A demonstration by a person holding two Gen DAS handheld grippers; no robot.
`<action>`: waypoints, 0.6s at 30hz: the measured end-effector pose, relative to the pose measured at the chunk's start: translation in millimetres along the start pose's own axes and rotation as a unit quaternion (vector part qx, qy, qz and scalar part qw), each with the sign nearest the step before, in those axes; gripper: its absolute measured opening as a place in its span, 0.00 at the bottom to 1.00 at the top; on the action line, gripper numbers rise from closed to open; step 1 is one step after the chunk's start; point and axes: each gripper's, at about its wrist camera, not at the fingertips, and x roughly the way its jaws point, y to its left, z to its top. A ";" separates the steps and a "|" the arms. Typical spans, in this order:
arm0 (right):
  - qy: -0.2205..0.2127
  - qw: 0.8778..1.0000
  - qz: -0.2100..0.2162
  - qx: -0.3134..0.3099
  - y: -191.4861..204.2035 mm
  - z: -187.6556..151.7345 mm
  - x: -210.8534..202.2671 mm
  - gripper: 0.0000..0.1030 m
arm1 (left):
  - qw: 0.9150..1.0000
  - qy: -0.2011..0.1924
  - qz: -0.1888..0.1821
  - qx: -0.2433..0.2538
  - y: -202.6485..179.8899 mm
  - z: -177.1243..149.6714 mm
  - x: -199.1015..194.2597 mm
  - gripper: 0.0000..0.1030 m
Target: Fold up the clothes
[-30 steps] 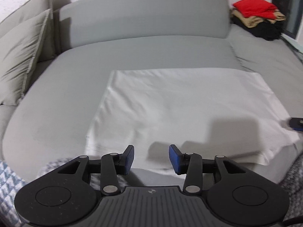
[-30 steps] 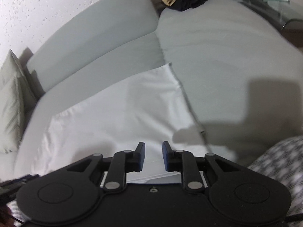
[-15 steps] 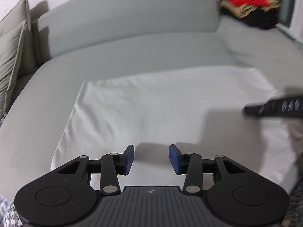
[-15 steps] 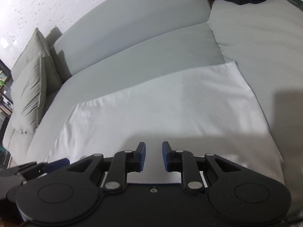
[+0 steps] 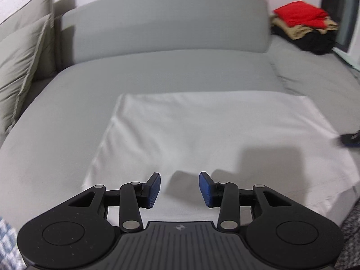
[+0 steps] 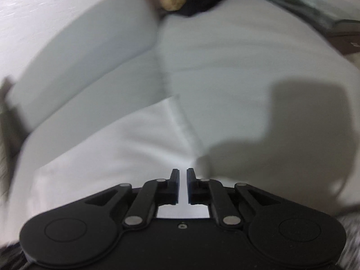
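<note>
A white cloth [image 5: 213,130] lies flat as a wide rectangle on the grey sofa seat [image 5: 157,72]. My left gripper [image 5: 180,187] hovers open over the cloth's near edge, left of its middle, with nothing between the blue pads. In the blurred right wrist view, my right gripper [image 6: 182,185] sits at the right edge of the cloth [image 6: 112,157]. Its jaws are drawn in to a thin slit where that edge runs into them. The right gripper's tip [image 5: 352,140] also shows at the cloth's right side.
A pile of red, tan and black clothes [image 5: 303,29] sits at the sofa's far right corner. Beige cushions [image 5: 20,63] lean at the left end. Patterned fabric [image 5: 6,243] shows at the lower corners. Grey seat [image 6: 236,78] stretches to the right of the cloth.
The right gripper swung back to the cloth's right edge and its jaws narrowed from a wider gap to a slit. The left gripper shifted left again and stays open.
</note>
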 end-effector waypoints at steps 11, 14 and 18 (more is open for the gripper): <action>0.098 0.991 0.065 -0.058 32.6 -70.9 -12.4 0.10 | 0.995 0.068 0.011 0.074 -11.4 -31.9 -18.1 0.39; 0.086 0.993 0.084 0.016 2.4 -68.5 -26.8 0.24 | 0.995 0.067 -0.001 0.079 -6.3 -35.5 -31.2 0.38; 0.040 0.985 0.121 0.116 -36.6 -65.7 -46.1 0.51 | 0.998 0.040 -0.017 0.034 -6.9 -24.7 -42.9 0.39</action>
